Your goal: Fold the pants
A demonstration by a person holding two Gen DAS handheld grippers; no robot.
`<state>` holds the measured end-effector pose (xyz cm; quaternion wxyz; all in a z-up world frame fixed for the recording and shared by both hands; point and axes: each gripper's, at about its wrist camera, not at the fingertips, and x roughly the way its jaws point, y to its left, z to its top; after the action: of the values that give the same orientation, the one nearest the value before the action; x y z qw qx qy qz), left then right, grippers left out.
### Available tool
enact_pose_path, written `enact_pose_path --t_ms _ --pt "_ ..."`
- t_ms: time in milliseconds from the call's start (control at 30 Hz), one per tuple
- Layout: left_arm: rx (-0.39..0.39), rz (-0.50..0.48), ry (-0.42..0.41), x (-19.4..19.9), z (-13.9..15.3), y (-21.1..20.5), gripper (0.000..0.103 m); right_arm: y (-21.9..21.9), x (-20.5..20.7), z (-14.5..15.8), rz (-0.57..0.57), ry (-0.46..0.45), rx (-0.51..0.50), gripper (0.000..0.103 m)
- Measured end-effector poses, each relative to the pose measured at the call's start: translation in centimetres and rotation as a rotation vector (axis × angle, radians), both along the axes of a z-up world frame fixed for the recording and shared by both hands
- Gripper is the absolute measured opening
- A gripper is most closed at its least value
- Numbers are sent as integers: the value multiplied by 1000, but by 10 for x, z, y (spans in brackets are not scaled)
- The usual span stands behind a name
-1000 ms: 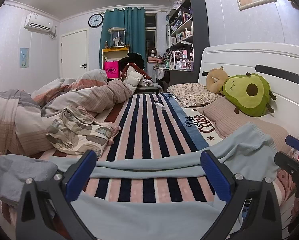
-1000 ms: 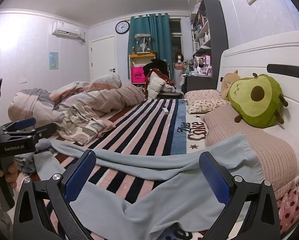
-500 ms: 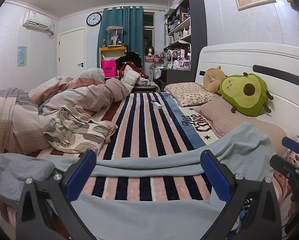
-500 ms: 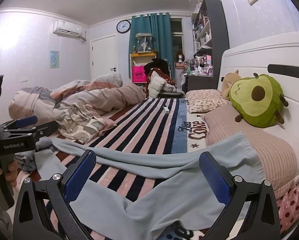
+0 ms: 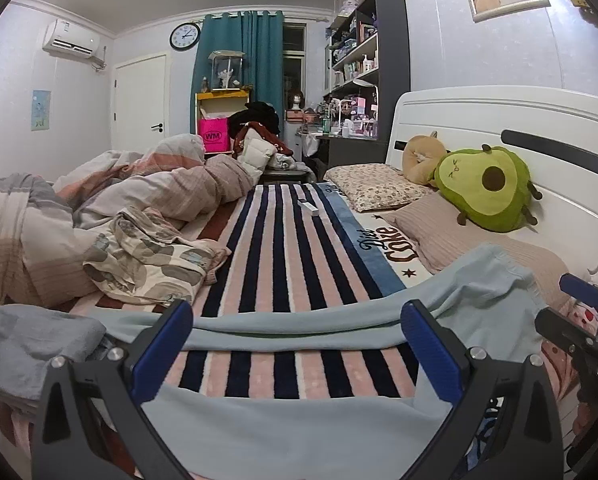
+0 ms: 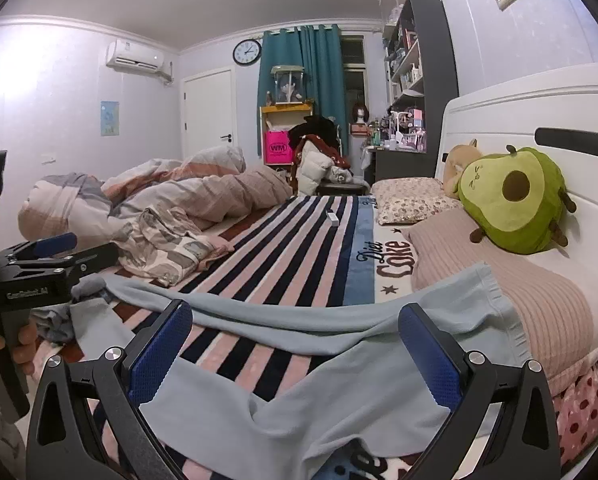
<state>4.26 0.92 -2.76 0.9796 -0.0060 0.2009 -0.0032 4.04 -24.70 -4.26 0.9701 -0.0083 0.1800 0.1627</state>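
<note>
I hold my left tongs (image 5: 297, 346) and my right tongs (image 6: 295, 344) low over the bed, and both are spread wide with nothing in them. The soft light blue pants (image 5: 299, 432) lie flat right under and in front of my tongs, on the fuzzy blanket with pink, white and dark blue stripes (image 5: 295, 248). One leg (image 5: 291, 330) runs across just past my left tips, and the other leg sits close below them. The waist end (image 6: 475, 304) lies past my right tongs, up on the ribbed pink pillow (image 6: 539, 300).

I think I am only at the start, getting ready to grab. Next I need to go down and pinch the cloth, maybe one end with each tongs, and lay one leg on top of the other. The cloth is thin and floppy, so I must pinch only the pants and not the blanket.

The blanket says "Diet Coke" (image 5: 387, 240). Far ahead, a bright pink bag (image 5: 215, 136) says "WM". My left tongs have tiny white letters (image 6: 27, 292) on the side, too small for me to read well
</note>
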Motion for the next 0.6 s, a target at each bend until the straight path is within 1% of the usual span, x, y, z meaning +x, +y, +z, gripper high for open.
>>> enact_pose_path --t_ms 200,367,433,500,567,600 --pt "-3 -8 26 2 -5 -3 102 -16 -1 -5 -62 7 34 103" --pt "-45 -17 102 13 -18 -2 102 -30 1 -16 -81 35 32 103" --pt "-90 -46 118 14 -28 2 102 -41 4 -24 -85 61 46 102" --pt "-121 -53 148 17 -40 10 102 -53 10 -35 -91 114 65 102" --pt "-123 -23 182 19 -53 19 102 -70 17 -52 -84 192 101 102" --pt "-120 9 208 20 -63 27 102 -79 20 -61 -102 216 114 102"
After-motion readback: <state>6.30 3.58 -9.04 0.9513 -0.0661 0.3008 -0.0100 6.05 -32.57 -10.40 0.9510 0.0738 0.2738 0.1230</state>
